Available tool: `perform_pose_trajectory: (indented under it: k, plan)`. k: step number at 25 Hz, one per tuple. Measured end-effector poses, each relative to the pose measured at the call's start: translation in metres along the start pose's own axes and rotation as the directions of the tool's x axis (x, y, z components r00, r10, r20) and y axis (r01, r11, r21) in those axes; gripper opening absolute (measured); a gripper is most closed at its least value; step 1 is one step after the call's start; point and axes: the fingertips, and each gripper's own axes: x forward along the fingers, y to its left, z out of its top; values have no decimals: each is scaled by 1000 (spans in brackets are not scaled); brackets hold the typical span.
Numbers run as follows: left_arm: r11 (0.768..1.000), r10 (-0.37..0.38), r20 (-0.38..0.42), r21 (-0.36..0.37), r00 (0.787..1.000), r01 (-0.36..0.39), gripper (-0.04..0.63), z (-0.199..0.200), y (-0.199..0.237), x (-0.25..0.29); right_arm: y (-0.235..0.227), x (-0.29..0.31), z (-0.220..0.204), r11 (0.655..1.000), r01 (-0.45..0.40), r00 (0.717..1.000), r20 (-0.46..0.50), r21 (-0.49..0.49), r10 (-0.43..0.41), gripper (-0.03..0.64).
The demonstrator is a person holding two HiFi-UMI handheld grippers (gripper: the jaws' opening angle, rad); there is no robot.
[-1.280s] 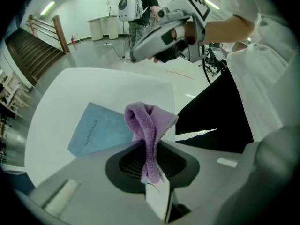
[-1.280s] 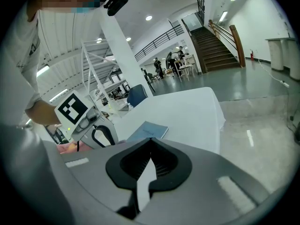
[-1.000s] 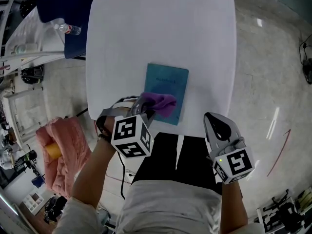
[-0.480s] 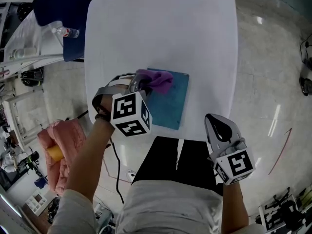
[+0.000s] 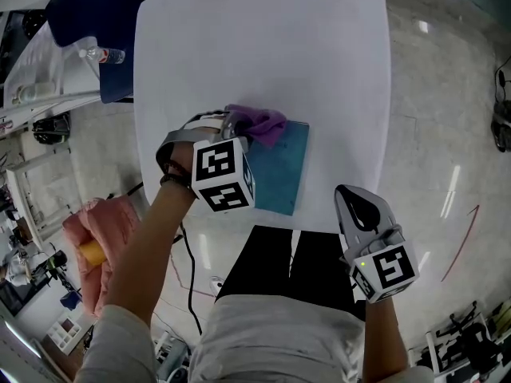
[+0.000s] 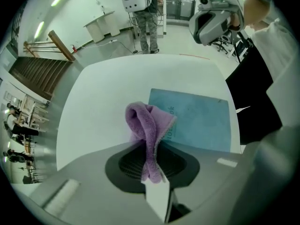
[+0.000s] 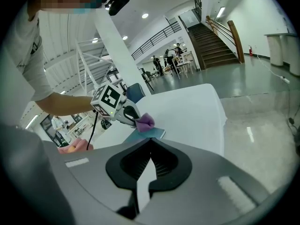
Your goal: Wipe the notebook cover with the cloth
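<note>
A teal notebook [image 5: 283, 166] lies flat on the white table [image 5: 263, 54], near its front edge. My left gripper [image 5: 239, 130] is shut on a folded purple cloth [image 5: 259, 124], which rests on the notebook's far left corner. In the left gripper view the purple cloth [image 6: 149, 130] hangs out of the shut jaws over the edge of the teal notebook [image 6: 199, 121]. My right gripper [image 5: 359, 206] is held off the table's near edge, to the right, shut with nothing in it. The right gripper view shows the left gripper and the purple cloth [image 7: 145, 121] at a distance.
A dark blue chair [image 5: 96, 22] and a plastic bottle [image 5: 104, 54] stand left of the table. A pink cloth bundle [image 5: 100, 246] lies on the floor at the left. A black cable [image 5: 188, 270] runs down by the person's legs.
My left gripper has slid the cloth from the notebook's near left part up to its far left corner. The right gripper has stayed where it was.
</note>
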Motion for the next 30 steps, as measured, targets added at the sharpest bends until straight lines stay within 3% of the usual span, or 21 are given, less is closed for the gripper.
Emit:
perform_pose_trajectory:
  k: [11,30]
  plan:
    - [997,-70,-32,-14,997,70,63,-4,-6,7,4,6,0,1000,-15,1000,-6,3,15,15]
    - [996,-82,-18,-38,996,81,61,-4,-16,6,14,5,-6,1000,-25,1000,-10,4,25,15]
